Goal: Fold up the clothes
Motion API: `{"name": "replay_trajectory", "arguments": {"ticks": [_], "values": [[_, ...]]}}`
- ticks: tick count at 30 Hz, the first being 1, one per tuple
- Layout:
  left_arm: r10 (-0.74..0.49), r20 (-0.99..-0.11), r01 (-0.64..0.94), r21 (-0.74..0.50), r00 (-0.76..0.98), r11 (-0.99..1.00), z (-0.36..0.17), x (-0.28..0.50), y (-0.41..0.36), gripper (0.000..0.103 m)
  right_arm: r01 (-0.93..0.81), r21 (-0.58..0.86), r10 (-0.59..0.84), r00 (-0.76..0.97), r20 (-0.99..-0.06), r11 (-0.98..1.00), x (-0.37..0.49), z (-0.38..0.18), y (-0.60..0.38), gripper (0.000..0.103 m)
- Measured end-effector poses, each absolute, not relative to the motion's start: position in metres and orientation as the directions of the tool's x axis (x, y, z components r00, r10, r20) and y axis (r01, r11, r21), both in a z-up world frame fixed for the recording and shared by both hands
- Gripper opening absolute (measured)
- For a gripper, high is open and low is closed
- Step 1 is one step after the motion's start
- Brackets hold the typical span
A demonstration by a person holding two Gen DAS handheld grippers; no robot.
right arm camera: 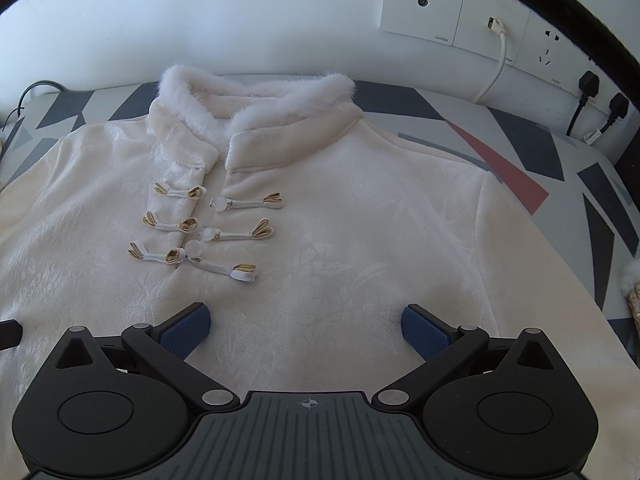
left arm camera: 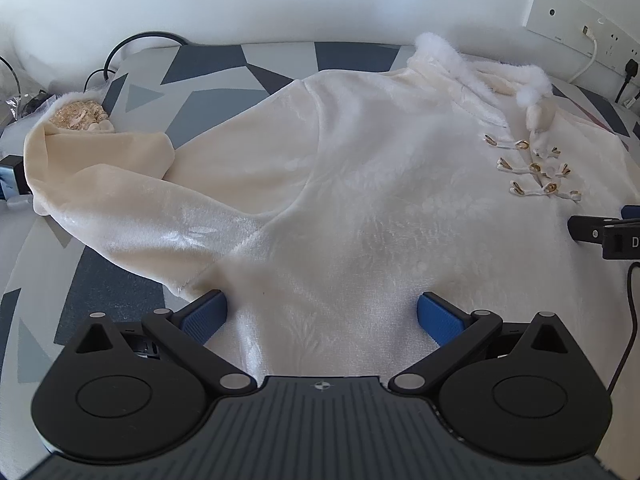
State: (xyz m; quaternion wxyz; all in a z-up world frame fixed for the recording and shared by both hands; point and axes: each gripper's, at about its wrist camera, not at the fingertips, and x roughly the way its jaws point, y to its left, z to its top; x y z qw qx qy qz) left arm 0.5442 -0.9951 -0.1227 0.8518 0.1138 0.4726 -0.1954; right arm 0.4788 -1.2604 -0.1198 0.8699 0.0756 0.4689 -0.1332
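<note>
- Cream velvet top (right arm camera: 320,248) lies face up, flat on patterned cover (right arm camera: 520,184), collar end twd wall, hem end twd the cameras.
- Fur collar (right arm camera: 256,92) stands up at far end; three knot-and-loop fastenings (right arm camera: 208,232) below it look undone or only partly closed, beads apart from loops.
- Left gripper (left arm camera: 322,312) hovers low over the top's body near the left armpit seam; jaws wide apart, nothing btwn them, blue pads (left arm camera: 210,312) either side of bare cloth. Can't tell if pads touch fabric.
- Right gripper (right arm camera: 306,324) sits over the chest just below the fastenings; jaws also spread wide, holding nothing.
- Left sleeve (left arm camera: 120,200) runs out to the side, w/ the cuff end doubled back on itself, gold-trimmed cuff (left arm camera: 80,118) up near the cover's edge.
- Right sleeve mostly out of frame; only a fur-and-gold cuff bit (right arm camera: 632,284) shows at the edge.
- Progress, my read: spreading stage about done, body smooth. No fold in the body yet.
- Left to do, prob.: sleeves in across the body, sides in, then hem up twd collar. So early on.
</note>
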Motion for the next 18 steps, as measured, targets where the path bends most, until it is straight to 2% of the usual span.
{"name": "replay_trajectory", "arguments": {"ticks": [13,18], "values": [[-0.207,-0.88,0.503,0.041,0.428,0.863,-0.117,0.558,-1.003,0.103,0.325,0.009,-0.167,0.509,-0.845,0.946,0.481,-0.119,-1.26,0.102],[-0.212,-0.803,0.45,0.077,0.557,0.89,-0.083,0.56,-0.983,0.102,0.403,0.057,-0.144,0.452,-0.88,0.913,0.472,-0.109,-1.257,0.102]]}}
